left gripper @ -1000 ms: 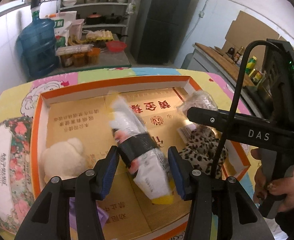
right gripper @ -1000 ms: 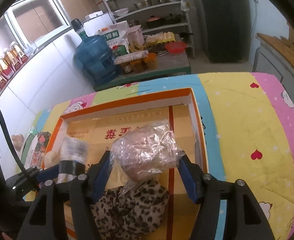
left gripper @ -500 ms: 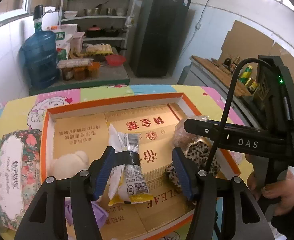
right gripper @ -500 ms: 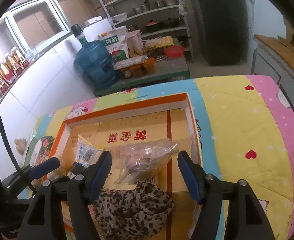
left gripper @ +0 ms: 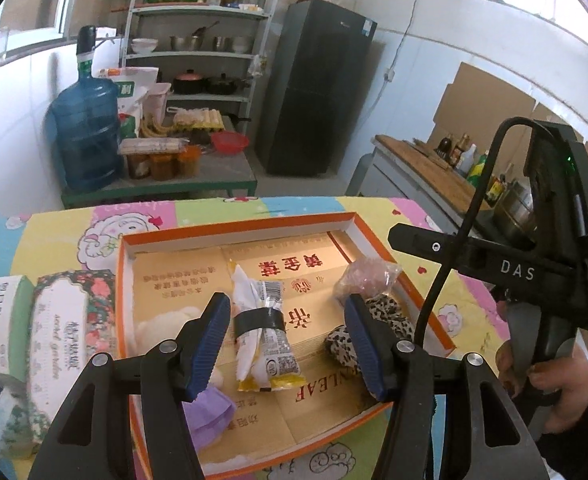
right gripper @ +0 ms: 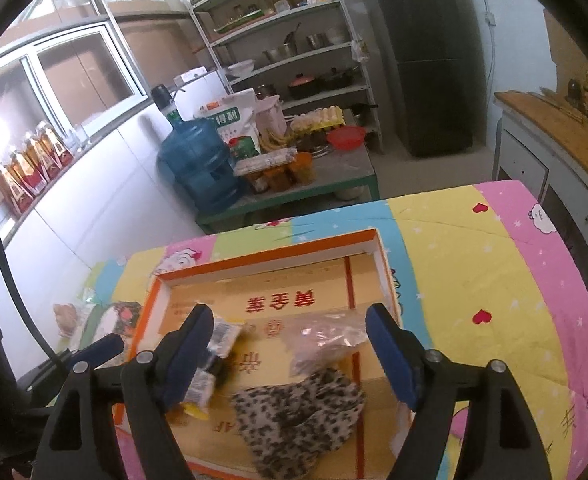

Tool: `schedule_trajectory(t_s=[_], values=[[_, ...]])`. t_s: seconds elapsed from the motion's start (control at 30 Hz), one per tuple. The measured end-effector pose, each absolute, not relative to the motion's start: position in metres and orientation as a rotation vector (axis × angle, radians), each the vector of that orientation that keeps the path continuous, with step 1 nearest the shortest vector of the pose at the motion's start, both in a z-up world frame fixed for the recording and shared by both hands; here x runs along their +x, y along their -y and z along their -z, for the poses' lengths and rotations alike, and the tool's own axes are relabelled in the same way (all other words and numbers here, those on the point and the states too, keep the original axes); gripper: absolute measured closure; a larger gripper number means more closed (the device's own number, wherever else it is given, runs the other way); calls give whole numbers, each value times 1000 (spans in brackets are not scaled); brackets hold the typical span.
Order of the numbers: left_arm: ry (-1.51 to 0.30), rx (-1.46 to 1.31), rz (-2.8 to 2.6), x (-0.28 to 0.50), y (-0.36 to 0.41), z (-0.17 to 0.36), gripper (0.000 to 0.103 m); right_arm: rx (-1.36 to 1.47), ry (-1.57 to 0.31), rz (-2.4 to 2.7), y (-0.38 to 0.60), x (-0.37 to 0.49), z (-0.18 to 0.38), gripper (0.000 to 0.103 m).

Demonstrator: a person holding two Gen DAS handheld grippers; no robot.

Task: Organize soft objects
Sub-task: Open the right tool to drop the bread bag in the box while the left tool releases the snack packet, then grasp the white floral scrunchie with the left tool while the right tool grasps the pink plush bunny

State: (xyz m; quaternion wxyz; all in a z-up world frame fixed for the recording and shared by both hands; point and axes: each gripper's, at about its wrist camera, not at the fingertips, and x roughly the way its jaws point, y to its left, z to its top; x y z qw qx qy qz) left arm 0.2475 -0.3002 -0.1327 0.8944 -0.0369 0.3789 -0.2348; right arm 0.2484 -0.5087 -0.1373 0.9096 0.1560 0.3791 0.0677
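An orange-rimmed cardboard box point(left gripper: 238, 231) lies on the patterned table. In it lie a snack packet bound with black tape point(left gripper: 262, 328), a clear plastic bag point(left gripper: 368, 278), a leopard-print cloth point(left gripper: 378, 330), a white plush toy point(left gripper: 162, 326) and a purple item point(left gripper: 210, 412). My left gripper point(left gripper: 286, 344) is open and empty above the packet. My right gripper point(right gripper: 290, 356) is open and empty above the clear bag point(right gripper: 326, 340) and the leopard cloth point(right gripper: 298, 416). The packet also shows in the right wrist view point(right gripper: 214, 356).
Floral tissue packs point(left gripper: 66, 332) lie left of the box point(right gripper: 266, 258). Behind the table stand a low bench with a blue water jug point(left gripper: 86, 136), shelves with pots point(left gripper: 198, 44) and a black fridge point(left gripper: 318, 92). A counter with bottles point(left gripper: 450, 160) stands to the right.
Both grippers let go of their loads and rose. The taped packet now lies in the box under the left gripper; the clear bag lies by the leopard cloth.
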Motion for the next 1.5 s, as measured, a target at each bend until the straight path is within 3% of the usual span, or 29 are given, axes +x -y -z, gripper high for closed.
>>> schedule_trajectory(t_s=[0.73, 1.5], values=[[-681, -83, 479, 201, 196, 101, 42, 295, -730, -178, 393, 206, 96, 25], [-631, -256, 216, 163, -50, 115, 42, 61, -778, -479, 163, 229, 93, 25]])
